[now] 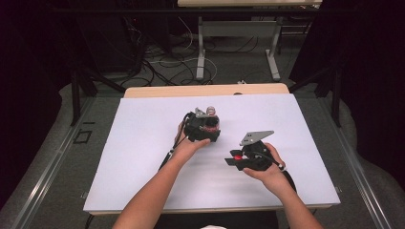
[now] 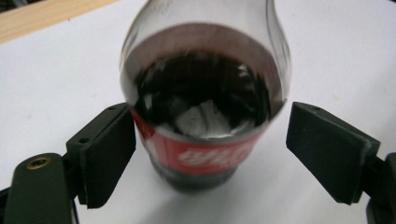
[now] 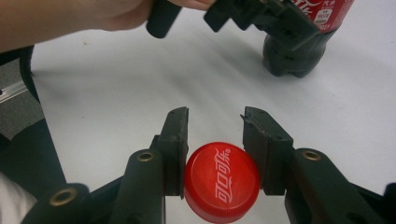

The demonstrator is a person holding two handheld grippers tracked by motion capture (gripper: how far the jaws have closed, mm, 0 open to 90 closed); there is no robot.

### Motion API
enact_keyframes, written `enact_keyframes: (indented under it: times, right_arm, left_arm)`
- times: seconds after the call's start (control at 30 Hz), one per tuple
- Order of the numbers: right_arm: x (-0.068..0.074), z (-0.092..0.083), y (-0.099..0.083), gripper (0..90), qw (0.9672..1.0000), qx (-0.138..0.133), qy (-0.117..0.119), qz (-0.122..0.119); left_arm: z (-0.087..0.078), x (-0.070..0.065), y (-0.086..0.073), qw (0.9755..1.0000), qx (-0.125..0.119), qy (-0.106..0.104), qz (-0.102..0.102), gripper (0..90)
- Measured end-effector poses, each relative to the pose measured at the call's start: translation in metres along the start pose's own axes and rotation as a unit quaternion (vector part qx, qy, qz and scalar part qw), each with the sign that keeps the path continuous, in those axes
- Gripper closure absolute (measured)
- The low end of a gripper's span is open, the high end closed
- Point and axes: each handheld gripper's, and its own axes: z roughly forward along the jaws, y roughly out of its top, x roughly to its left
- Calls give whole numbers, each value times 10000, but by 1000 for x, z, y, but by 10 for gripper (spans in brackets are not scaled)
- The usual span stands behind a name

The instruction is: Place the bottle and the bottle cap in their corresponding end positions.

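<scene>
1. Nearest the person, the right gripper (image 1: 234, 160) lay low over the white table (image 1: 143, 143), held in the right hand (image 1: 267, 167) and topped by its grey three-cornered plate (image 1: 255, 137).
2. In the right gripper view, the right gripper (image 3: 215, 135) had its jaws clamped on a red bottle cap (image 3: 222, 182), one pad pressed against each side of the rim; the cap's top, with white lettering, faced the camera.
3. Farther out, near the middle of the table, the left gripper (image 1: 203, 126) was held in the left hand (image 1: 188, 145) around a cola bottle (image 1: 210, 114).
4. In the left gripper view, the bottle (image 2: 205, 98) stood upright on the table between the jaws of the left gripper (image 2: 210, 154), dark liquid showing above a red label (image 2: 205, 156). The left pad sat just beside the label, perhaps touching it; the right pad stood clear of the bottle, so the jaws were apart and not gripping.
5. In the right gripper view, the bottle's dark base (image 3: 292, 58) rested on the table beyond the cap, well apart from it.
6. Beyond the table's wooden far edge (image 1: 205, 89), cables (image 1: 162, 62) lay on the floor.
</scene>
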Motion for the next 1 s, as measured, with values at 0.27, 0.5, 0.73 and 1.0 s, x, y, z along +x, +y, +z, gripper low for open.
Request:
enact_keyframes:
  times: [0.27,0.5,0.73,1.0]
  right_arm:
    - [-1,9,4,613,9998,131,39,-110]
    - [0,19,12,613,9999,84,42,-84]
    - [1,30,21,613,9997,108,56,-193]
    - [4,47,27,612,9992,223,98,-304]
  left_arm:
    - [-28,9,-11,9995,-95,-134,-263,4]
    - [-58,13,-27,9992,-143,-133,-353,5]
    - [-89,12,-46,9987,-349,-131,-360,5]
    - [-117,14,-63,9967,-612,-71,-530,5]
